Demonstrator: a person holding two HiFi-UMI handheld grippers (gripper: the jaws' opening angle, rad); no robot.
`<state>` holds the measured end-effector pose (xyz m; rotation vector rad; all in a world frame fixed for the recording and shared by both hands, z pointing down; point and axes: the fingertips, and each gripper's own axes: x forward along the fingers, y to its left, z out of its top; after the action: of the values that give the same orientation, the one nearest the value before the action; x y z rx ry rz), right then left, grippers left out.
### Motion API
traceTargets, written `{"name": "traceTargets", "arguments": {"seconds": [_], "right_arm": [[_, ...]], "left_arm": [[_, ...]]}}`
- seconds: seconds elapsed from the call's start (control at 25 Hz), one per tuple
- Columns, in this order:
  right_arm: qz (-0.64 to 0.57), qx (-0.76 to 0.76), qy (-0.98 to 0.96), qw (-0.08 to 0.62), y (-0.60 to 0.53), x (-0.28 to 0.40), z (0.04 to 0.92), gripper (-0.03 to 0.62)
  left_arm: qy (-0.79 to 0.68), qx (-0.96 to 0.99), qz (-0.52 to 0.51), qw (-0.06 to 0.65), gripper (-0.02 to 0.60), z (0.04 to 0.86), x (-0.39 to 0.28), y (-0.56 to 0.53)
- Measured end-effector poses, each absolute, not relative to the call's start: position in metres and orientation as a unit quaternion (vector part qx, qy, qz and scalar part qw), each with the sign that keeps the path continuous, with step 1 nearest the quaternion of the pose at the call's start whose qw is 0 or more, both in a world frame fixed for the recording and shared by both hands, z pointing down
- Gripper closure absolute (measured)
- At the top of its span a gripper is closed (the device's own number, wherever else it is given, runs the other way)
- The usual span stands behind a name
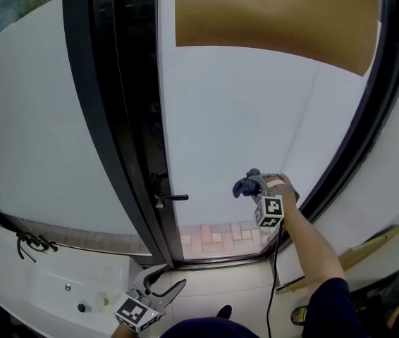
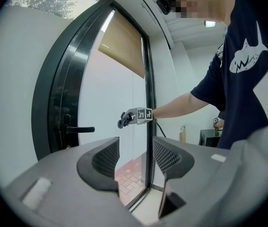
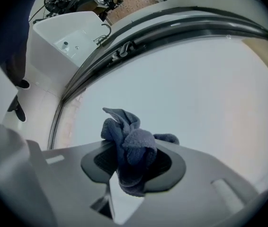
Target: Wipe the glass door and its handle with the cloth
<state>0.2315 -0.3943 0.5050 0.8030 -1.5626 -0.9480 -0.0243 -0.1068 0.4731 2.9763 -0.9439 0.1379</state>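
Two grippers: the left gripper (image 1: 166,279) at the bottom edge, the right gripper (image 1: 254,186) right of centre; one dark blue cloth (image 3: 131,148); one glass door (image 1: 242,118); one black handle (image 1: 168,196) left of centre; one tan blind (image 1: 270,13) at the top; one white sink (image 1: 16,287) at lower left; one black tap (image 1: 34,243) on it.

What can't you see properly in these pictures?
- Head view: whether the cloth really touches the glass door. It is too small to tell.
- Right gripper view: the inner faces of the jaws of the right gripper, because the cloth covers them.
- Head view: the small things in the sink, which are too tiny to name.
- Head view: the door's top, cut off by the picture's edge.
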Motion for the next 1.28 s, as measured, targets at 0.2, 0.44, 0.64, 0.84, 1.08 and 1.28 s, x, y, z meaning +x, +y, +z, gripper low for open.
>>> {"name": "traceTargets", "arguments": {"seconds": [0.2,0.44,0.64,0.84,1.08,1.28], "right_arm": [[-0.363,0.386,-0.661,0.531,-0.391,0.253,0.499,0.453],[-0.355,0.395,-0.719,0.449,-0.376,0.19,0.475,0.453],[-0.357,0.352,-0.78,0.374,-0.362,0.091,0.451,0.453],[-0.341,0.315,-0.829,0.312,-0.356,0.002,0.424,0.451],[-0.281,0.293,-0.875,0.265,-0.364,-0.065,0.405,0.453],[-0.205,0.288,-0.898,0.261,-0.377,-0.095,0.417,0.451]], "left_arm": [[-0.302,0.952,0.043,0.012,0.365,0.469,-0.025,-0.103],[-0.311,0.95,0.042,0.012,0.365,0.471,-0.035,-0.101],[-0.317,0.947,0.039,0.015,0.365,0.469,-0.039,-0.099],[-0.329,0.943,0.039,0.015,0.365,0.472,-0.047,-0.097],[-0.354,0.934,0.039,0.016,0.365,0.465,-0.058,-0.103],[-0.368,0.929,0.037,0.01,0.365,0.466,-0.063,-0.113]]}}
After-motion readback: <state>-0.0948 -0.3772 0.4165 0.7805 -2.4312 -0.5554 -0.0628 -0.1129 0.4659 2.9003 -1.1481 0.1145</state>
